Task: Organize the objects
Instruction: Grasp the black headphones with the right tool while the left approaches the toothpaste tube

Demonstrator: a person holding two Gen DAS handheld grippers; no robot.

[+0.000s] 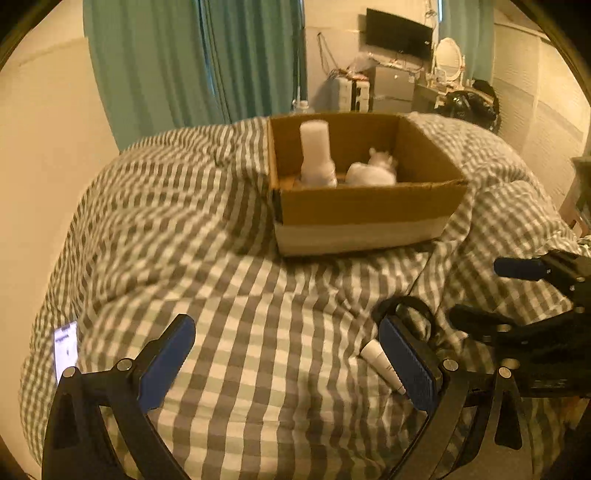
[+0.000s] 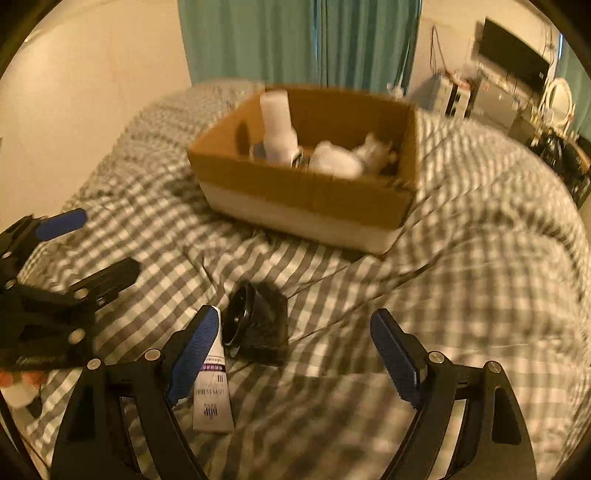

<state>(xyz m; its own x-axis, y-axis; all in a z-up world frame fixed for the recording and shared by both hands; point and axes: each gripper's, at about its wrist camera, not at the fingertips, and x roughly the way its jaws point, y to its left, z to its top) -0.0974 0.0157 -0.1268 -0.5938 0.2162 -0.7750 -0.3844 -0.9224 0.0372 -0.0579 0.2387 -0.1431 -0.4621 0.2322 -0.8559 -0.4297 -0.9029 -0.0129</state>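
Observation:
A cardboard box (image 1: pixel 369 206) (image 2: pixel 306 195) stands on the checked duvet, holding a tall white bottle (image 1: pixel 316 155) (image 2: pixel 279 127) and a white soft toy (image 1: pixel 373 171) (image 2: pixel 343 158). On the duvet nearer me lie a white tube (image 1: pixel 380 360) (image 2: pixel 212 387) and a black round object (image 1: pixel 406 310) (image 2: pixel 255 321). My left gripper (image 1: pixel 288 354) is open and empty, with the tube beside its right finger. My right gripper (image 2: pixel 295 347) is open and empty, over the black object, with the tube by its left finger. Each gripper shows in the other view (image 1: pixel 491 291) (image 2: pixel 96 247).
A lit phone (image 1: pixel 65 349) lies at the duvet's left edge. Teal curtains (image 1: pixel 199 62) hang behind the bed. A wall screen (image 1: pixel 399 33), drawers and a mirror (image 1: pixel 448 55) stand at the back right. A wall (image 1: pixel 44 147) runs along the left.

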